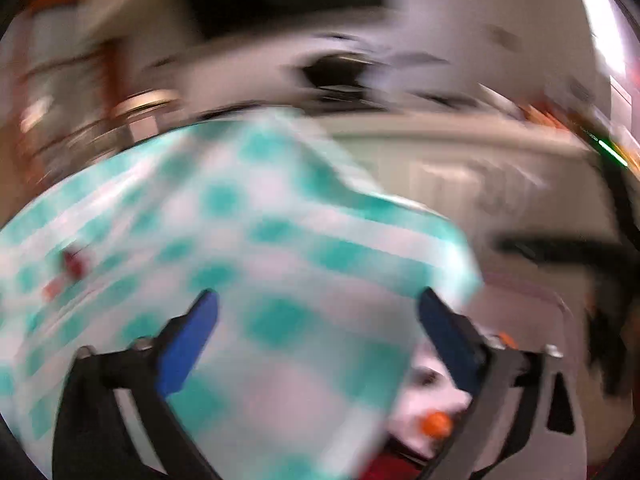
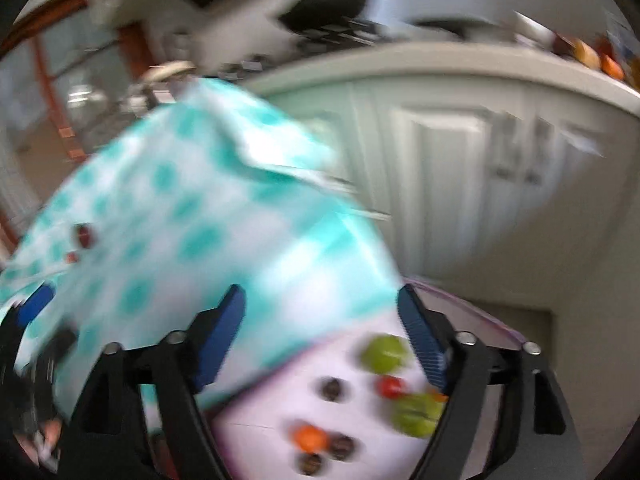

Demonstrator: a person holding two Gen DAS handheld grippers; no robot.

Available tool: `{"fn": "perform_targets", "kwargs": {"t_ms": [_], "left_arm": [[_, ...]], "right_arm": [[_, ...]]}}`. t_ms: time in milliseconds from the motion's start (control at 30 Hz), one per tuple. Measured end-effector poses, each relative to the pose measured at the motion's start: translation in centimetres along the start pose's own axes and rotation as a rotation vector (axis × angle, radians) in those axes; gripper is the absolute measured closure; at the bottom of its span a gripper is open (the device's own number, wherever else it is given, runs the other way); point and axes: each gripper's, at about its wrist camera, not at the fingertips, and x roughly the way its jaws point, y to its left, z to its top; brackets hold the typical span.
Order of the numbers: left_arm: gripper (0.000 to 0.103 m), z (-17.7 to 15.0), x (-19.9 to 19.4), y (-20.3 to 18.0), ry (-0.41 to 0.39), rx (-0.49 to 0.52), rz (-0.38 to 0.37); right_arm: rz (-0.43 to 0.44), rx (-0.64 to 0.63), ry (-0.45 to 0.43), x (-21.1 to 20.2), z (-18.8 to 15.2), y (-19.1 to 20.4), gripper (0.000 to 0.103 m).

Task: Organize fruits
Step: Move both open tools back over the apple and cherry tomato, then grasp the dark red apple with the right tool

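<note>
checked cloth [image 2: 192,216] blocks view | fruits [image 2: 386,354] loose on tabletop [image 2: 280,396] | left gripper [image 1: 318,320], right gripper [image 2: 320,312] spread apart, empty

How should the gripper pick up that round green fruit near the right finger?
Take the green fruit across its round middle, coming straight down from above. It lies on the white surface with a small red fruit and a second green fruit close beside it, so a sideways approach would likely bump them. The right gripper is open wide enough. The blur hides any stem.
</note>
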Motion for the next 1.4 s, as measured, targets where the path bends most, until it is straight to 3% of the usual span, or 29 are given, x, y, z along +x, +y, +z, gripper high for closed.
{"fn": "perform_targets", "kwargs": {"t_ms": [167,333,467,600,933,1200,1400], "left_arm": [[0.001,1.3,1.3,14.8,0.064,-0.345,0.242],[0.001,0.0,4.4,26.8,0.166,-0.557,0.465],[0.001,-1.1,5.7,34.9,0.185,-0.719,0.55],[0.001,-1.7,7.4,40.0,0.182,-0.829,0.591],[0.001,-4.7,5.3,42.8,0.054,-0.912,0.572],[0.001,-5.6,5.8,43.9,0.069,-0.987,0.558],[0.001,-5.7,6.2,43.8,0.075,-0.992,0.56]], "right_arm": [[0.155,-0.173,0.068,3.3,-0.1,10.6,0.016],[0.218,-0.293,0.117,8.4,0.2,20.0,0.016],[0.256,-0.377,0.146,12.8,0.3,27.0,0.016],[0.299,-0.453,0.201,18.0,0.7,33.6,0.016],[0.354,-0.579,0.276,27.4,2.0,46.9,0.016],[0.298,-0.726,0.303,32.8,2.3,54.5,0.016],[0.28,-0.788,0.283,34.3,2.5,57.3,0.016]]}}
